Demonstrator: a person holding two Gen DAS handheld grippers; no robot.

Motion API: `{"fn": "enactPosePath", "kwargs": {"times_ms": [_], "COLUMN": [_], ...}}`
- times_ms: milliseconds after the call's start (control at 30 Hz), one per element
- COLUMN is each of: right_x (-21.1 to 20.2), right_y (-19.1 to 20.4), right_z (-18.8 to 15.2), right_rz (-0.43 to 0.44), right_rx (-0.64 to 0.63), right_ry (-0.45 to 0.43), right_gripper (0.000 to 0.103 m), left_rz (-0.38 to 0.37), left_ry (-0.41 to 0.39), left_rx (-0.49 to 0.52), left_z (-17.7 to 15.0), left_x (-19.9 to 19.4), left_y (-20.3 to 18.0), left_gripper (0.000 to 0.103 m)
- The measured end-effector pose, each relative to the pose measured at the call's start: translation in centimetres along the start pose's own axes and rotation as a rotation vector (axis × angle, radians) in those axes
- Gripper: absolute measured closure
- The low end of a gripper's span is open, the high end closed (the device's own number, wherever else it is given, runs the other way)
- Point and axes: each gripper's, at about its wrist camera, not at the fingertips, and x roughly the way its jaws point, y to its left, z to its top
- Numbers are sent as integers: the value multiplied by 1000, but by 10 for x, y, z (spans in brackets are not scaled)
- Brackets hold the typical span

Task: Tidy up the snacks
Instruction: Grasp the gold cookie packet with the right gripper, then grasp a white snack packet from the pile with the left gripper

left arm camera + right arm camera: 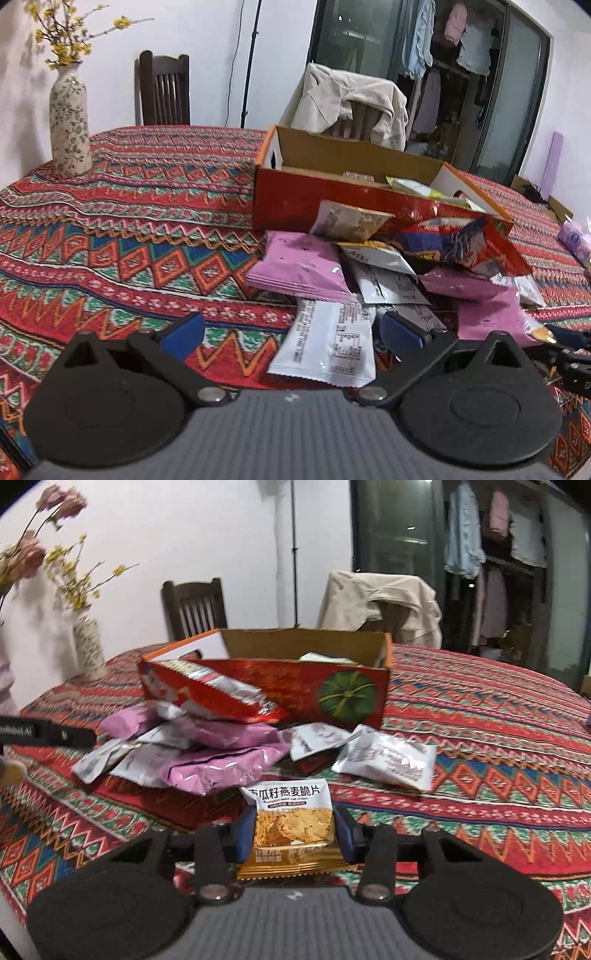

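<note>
A red cardboard box (295,199) (295,686) stands open on the patterned table with a few packets inside. In front of it lies a heap of snack packets: pink ones (299,266) (221,764), silver-white ones (325,343) (384,760) and a red bag (461,240) (207,694). My left gripper (291,332) is open, its fingers either side of a white packet on the table. My right gripper (291,830) is shut on an orange-and-white oat crisp packet (291,819), held above the table before the heap.
A floral vase (70,125) (88,646) with yellow flowers stands at the table's far left. Two chairs (164,88) stand behind the table, one draped with a beige jacket (351,99). A purple pack (576,236) lies at the right edge.
</note>
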Motion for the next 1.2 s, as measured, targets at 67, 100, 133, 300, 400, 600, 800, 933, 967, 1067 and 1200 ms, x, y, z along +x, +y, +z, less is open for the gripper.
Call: {"fn": "enactPosePath", "kwargs": {"times_ms": [67, 100, 133, 300, 400, 600, 800, 933, 967, 1067, 1200], "right_x": [0, 0, 0, 1, 0, 1, -3, -8, -10, -15, -21], "right_y": [-2, -3, -4, -9, -10, -9, -10, -12, -12, -11, -8], "right_z": [1, 1, 1, 2, 3, 5, 4, 5, 5, 6, 9], "right_rz": [-10, -14, -15, -26, -28, -14, -13, -20, -19, -13, -11], "right_rx": [7, 11, 15, 26, 30, 36, 42, 51, 53, 50, 45], "right_ry": [-11, -14, -16, -32, -43, -57, -68, -84, -90, -108, -126], "right_gripper": [60, 60, 60, 60, 60, 60, 60, 60, 60, 60, 60], "left_rz": [11, 17, 20, 41, 53, 73, 51, 36, 34, 26, 17], "left_ry": [24, 37, 48, 63, 61, 35, 27, 11, 3, -23, -62], "left_rx": [-3, -9, -15, -1, 12, 50, 39, 44, 48, 54, 60], "left_z": [-1, 0, -1, -3, -3, -5, -6, -7, -7, -7, -4], "left_x": [8, 12, 16, 27, 29, 24, 17, 8, 5, -5, -19], "left_y": [-4, -4, -5, -11, -13, -18, -14, -15, -15, -16, -18], "left_gripper": [0, 0, 0, 0, 1, 34, 51, 52, 52, 52, 52]}}
